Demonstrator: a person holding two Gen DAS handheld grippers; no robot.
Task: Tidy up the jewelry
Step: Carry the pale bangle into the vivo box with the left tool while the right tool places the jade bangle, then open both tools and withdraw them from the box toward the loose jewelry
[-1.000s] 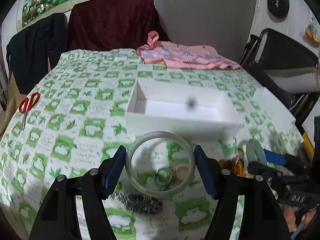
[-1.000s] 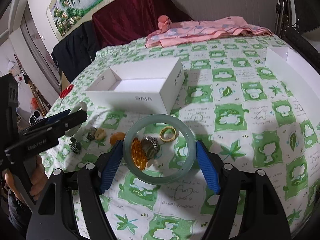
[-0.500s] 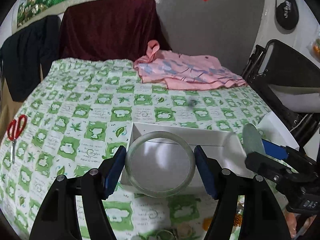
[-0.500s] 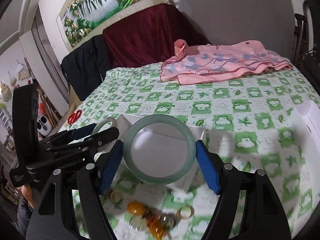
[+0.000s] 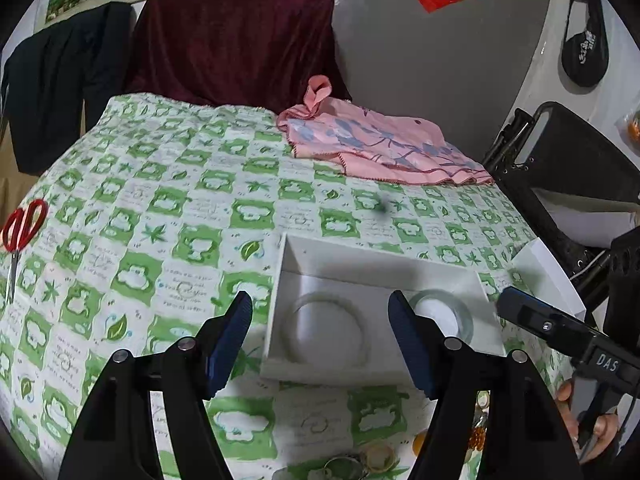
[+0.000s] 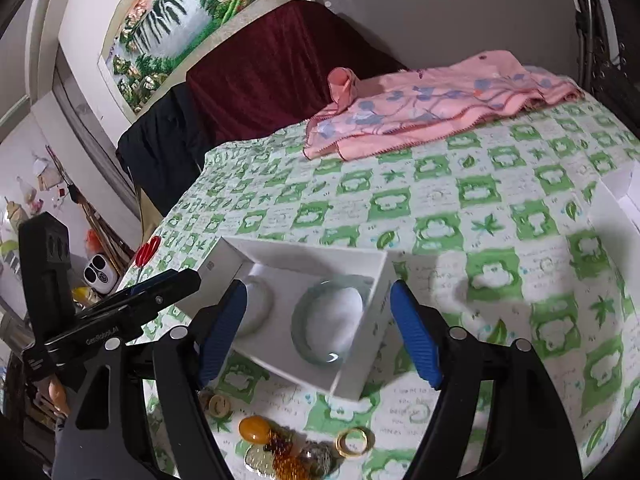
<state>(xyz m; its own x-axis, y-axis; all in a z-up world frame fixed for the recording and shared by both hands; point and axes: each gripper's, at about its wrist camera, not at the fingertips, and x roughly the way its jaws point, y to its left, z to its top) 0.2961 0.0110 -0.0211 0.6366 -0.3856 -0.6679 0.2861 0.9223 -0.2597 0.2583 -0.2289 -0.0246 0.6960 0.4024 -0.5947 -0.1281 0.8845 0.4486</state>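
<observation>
A white open box (image 5: 280, 312) (image 6: 380, 308) stands on the green-patterned cloth. Two bangles lie inside it: a whitish one (image 5: 326, 330) (image 6: 260, 304) on the left and a pale green one (image 5: 444, 312) (image 6: 330, 320) on the right. My left gripper (image 5: 320, 340) is open and empty just above the box. My right gripper (image 6: 316, 328) is open and empty over the green bangle. A pile of loose jewelry lies in front of the box: a gold ring (image 6: 354, 442), amber beads (image 6: 256, 428) and other small pieces (image 5: 360, 462).
Red scissors (image 5: 20, 228) lie at the cloth's left edge. A pink garment (image 5: 380, 152) lies at the back. A white box lid (image 5: 548, 276) (image 6: 616, 208) sits to the right. A black bag stands beyond the right edge.
Both grippers held bangles and moved over the box. Now both have opened and the two bangles lie inside the box.
</observation>
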